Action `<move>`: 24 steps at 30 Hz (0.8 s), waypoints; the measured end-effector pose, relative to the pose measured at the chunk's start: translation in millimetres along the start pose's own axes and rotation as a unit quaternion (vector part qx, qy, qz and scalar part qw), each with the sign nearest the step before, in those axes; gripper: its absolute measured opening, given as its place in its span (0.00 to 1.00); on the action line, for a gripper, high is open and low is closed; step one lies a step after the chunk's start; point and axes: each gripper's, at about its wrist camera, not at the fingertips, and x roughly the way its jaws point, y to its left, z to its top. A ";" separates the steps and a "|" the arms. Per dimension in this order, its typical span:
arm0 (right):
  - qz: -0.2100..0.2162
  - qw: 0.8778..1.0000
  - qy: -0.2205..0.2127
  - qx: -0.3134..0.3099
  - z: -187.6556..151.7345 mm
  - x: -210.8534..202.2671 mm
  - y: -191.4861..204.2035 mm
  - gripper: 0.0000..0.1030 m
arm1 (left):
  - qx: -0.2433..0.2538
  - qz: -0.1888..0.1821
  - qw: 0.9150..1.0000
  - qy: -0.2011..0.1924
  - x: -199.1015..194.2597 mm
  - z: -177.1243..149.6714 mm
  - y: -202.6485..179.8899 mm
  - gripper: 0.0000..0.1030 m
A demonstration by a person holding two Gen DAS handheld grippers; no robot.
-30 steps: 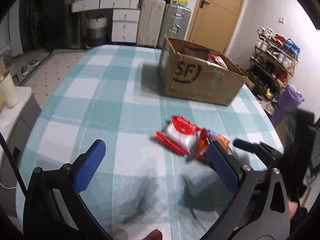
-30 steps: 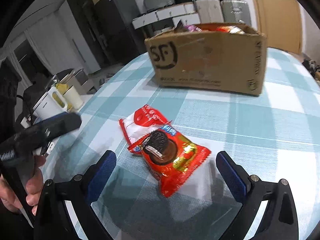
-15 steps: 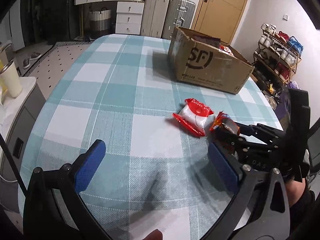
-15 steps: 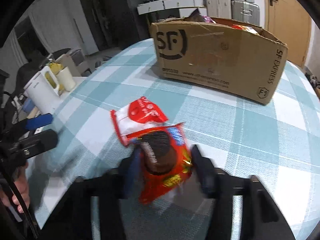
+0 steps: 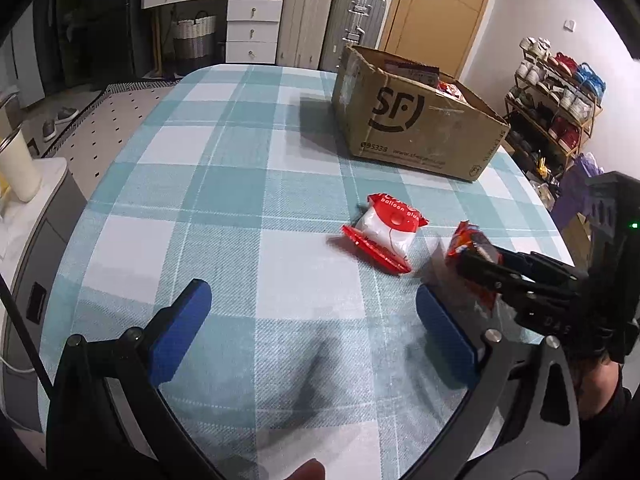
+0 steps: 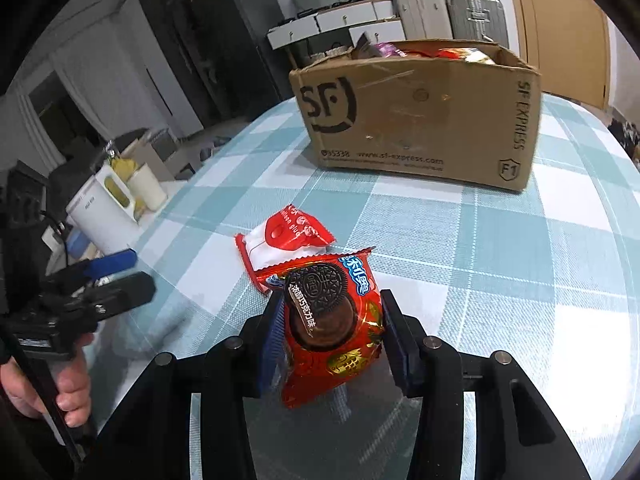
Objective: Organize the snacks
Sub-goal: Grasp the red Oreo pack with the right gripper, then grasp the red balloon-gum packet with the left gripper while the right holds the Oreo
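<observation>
The right gripper (image 6: 327, 332) is pinching the red Oreo packet (image 6: 332, 320) between its two blue pads (image 6: 394, 340), one pad pressing each side, and the packet is standing up off the table (image 6: 520, 280) with its cookie picture facing the camera. In the left wrist view this same gripper (image 5: 480, 264) is reaching in level from the table's right edge, fingers pointing toward the middle, with the packet (image 5: 468, 244) tilted at its tip, clear of the cloth.

The left gripper (image 5: 312, 320) is hovering over the near part of the table with its jaws spread wide, nothing between the blue pads (image 5: 180, 332). From the right wrist view it (image 6: 116, 276) is sitting at the table's left edge, the person's left hand (image 6: 64, 384) wrapping its handle from below.

A second snack, the red-and-white packet (image 5: 384, 232), is lying flat on the checked cloth near the table's middle, just beside the lifted Oreo packet; whether they are touching is not clear. The SF cardboard box (image 5: 416, 128) is sitting toward the far right corner of the table, well apart from both packets, open on top with more snack wrappers showing above its rim.
</observation>
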 end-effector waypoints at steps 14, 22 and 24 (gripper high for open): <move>-0.002 0.998 -0.033 0.058 -12.2 -36.4 -34.8 0.44 | 0.050 -0.031 0.998 0.038 49.3 30.7 -39.2 0.99; -0.017 0.995 -0.052 0.080 -15.6 -57.9 -50.9 0.44 | 0.073 -0.038 0.995 0.053 75.5 46.9 -48.9 0.99; -0.020 0.995 -0.057 0.085 -16.3 -62.3 -54.2 0.44 | 0.082 -0.040 0.994 0.058 81.7 49.3 -50.9 0.99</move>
